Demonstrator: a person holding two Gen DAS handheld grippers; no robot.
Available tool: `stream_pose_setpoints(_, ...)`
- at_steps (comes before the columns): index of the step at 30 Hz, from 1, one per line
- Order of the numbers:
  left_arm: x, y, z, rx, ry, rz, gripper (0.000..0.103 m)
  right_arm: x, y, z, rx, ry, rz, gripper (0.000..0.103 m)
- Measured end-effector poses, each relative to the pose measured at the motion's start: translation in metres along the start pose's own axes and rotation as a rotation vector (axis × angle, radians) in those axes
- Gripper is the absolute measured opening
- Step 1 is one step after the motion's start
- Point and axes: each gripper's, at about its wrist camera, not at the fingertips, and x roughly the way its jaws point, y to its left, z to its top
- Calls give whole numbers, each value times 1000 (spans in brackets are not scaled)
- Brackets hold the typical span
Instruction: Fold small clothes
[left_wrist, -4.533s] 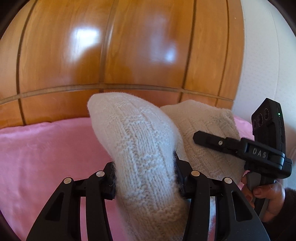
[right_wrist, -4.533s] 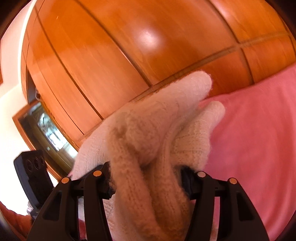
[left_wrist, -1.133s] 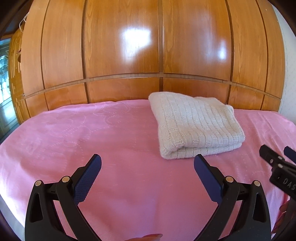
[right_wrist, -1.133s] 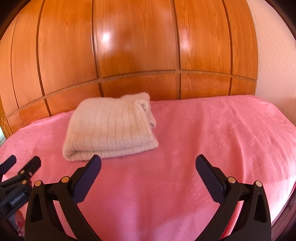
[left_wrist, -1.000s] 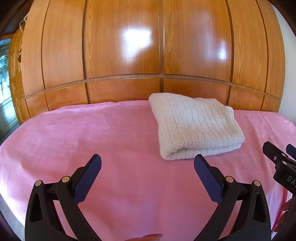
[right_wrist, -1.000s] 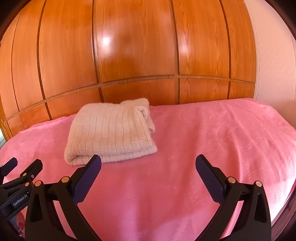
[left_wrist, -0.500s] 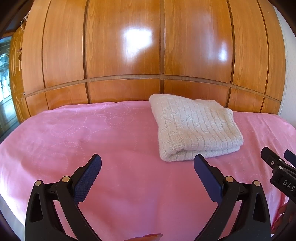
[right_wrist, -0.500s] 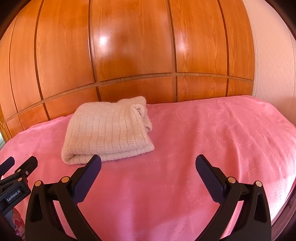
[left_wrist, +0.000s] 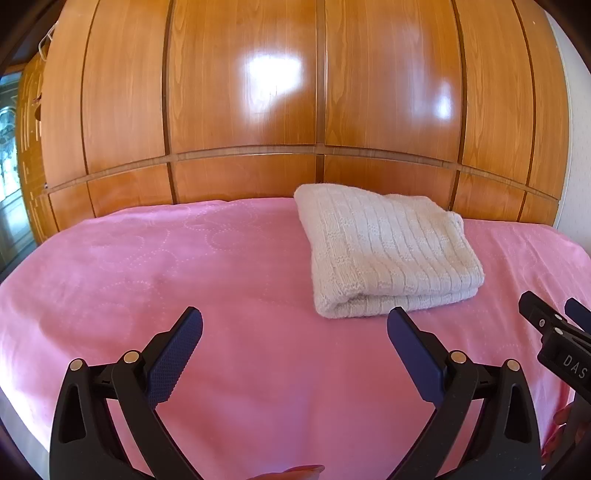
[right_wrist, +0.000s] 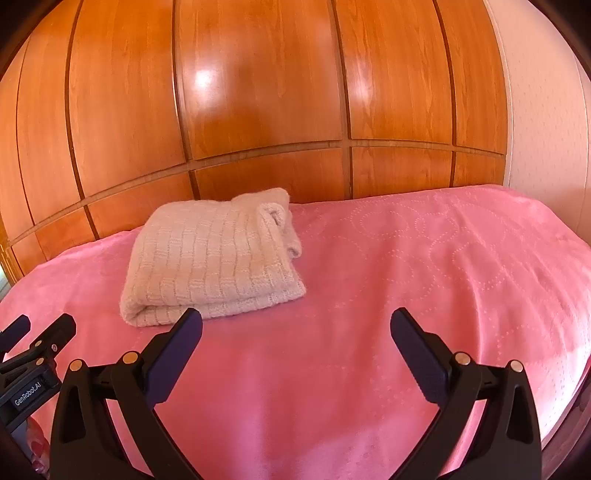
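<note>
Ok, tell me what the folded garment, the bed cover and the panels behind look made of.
Folded garment: cream knit, probably wool or acrylic; ribbed stitch blocks, slightly fuzzy edges. Bed cover: pink soft woven or plush fabric, matte, with dotted circle patterns. Panels: wood or wood-look laminate, glossy; visible grain and bright reflections.

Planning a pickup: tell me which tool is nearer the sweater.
Right, narrowly. The right tool has the sweater just ahead-left, its left fingertip overlapping the fold. The left tool has it ahead-right, a little clear.
</note>
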Motion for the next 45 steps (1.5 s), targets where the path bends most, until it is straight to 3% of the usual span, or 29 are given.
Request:
stream_pose_setpoints(33,2,-3,-2,21,18,3,99,5,0,-3,-1,18,-3,101)
stream_pose_setpoints(45,2,-8,-3,41,48,-49,99,5,-2,-3,1,24,-3,101)
